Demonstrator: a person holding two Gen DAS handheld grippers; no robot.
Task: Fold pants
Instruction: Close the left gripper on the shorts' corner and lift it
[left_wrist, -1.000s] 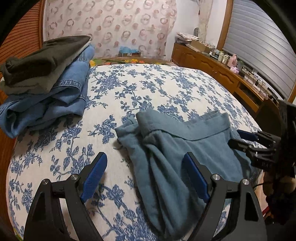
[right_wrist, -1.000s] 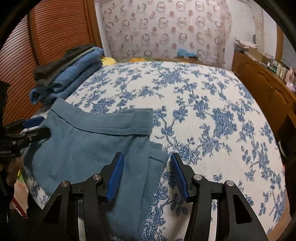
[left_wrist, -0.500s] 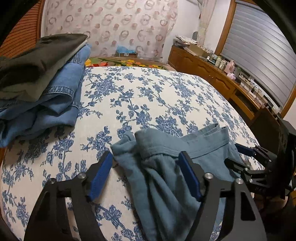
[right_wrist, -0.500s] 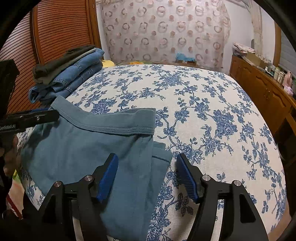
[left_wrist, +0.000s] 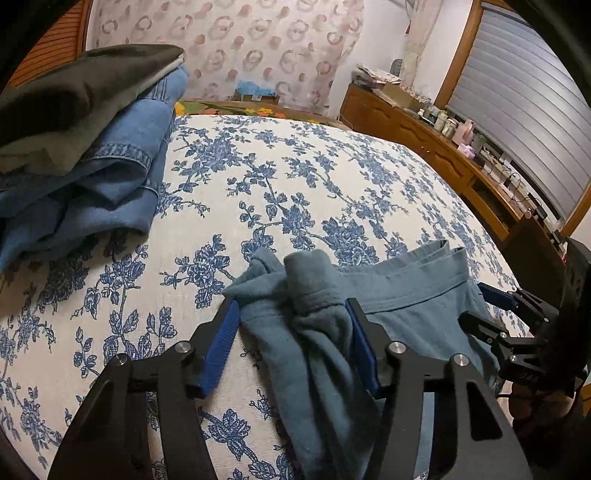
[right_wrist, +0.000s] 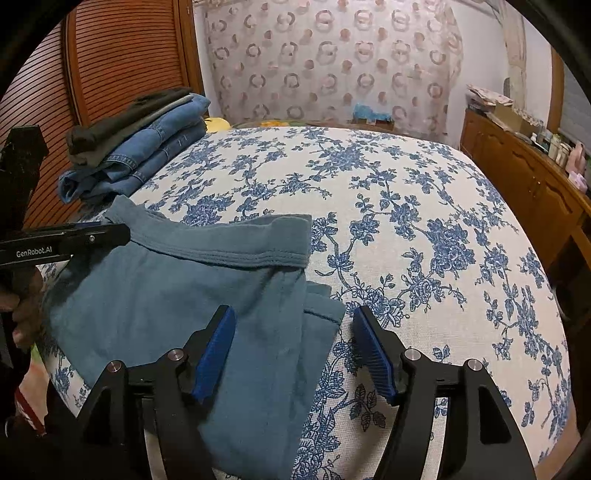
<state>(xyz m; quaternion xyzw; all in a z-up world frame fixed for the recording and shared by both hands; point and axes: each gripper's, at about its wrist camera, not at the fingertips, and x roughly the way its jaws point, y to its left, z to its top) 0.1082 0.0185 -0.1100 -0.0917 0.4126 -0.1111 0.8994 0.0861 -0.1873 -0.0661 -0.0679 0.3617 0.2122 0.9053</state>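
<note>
A bed (left_wrist: 295, 177) with a white cover printed in blue flowers fills both views. In the left wrist view, a stack of folded clothes (left_wrist: 85, 155), dark cloth on top of blue denim, sits at ten o'clock on the bed. A wooden cabinet (left_wrist: 417, 129) crowded with small bottles and boxes runs along the wall at two o'clock, under a window shutter (left_wrist: 524, 110). A patterned curtain (right_wrist: 332, 62) hangs at twelve o'clock.

The teal pants (right_wrist: 177, 295) lie at the near edge of the bed, waistband toward the middle, partly flat and partly bunched.

The left gripper (left_wrist: 291, 350) has just been closing its jaws, now about half open, around a bunched ridge of the pants; the cloth lies against the right pad, while the left pad appears just clear of it. The right gripper (right_wrist: 295, 350) has its jaws moderately wide over the pants' folded edge, the left pad above the cloth and the right pad above bare bed cover, not pinching.
</note>
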